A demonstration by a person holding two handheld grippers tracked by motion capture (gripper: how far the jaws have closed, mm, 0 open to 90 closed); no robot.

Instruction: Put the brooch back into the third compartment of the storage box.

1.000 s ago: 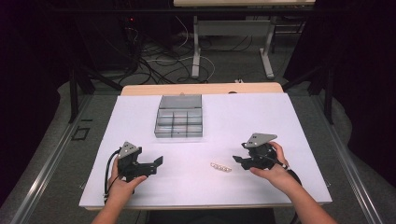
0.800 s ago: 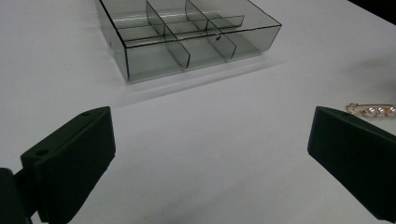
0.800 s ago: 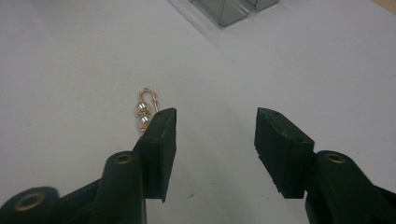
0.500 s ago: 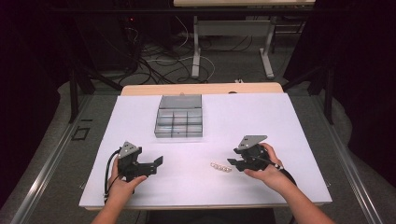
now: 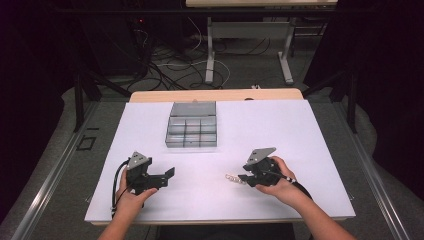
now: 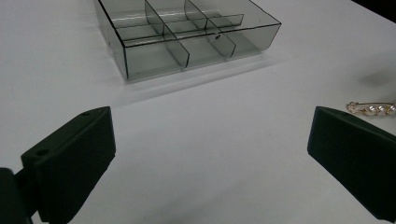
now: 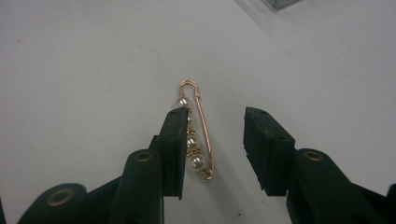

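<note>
Pin [image 7: 195,133] lies flat on the white surface [image 5: 310,130], between the jaws of the right hand-held gripper [image 7: 212,149].

Gold wire with a row of pearls, it looks light, thin and stiff (and slippery on the beads, I judge), so it sits low and could skid or flip under a careless squeeze. The best hold is probably across the middle, pinching bead row and wire together. The right jaws stand narrowly apart, astride it, one pad close against the pearls, nothing gripped yet. The left hand-held gripper [image 6: 205,163] is wide and empty, well apart from the pin. A clear divided box [image 5: 192,131] sits farther back, a likely destination.
</note>
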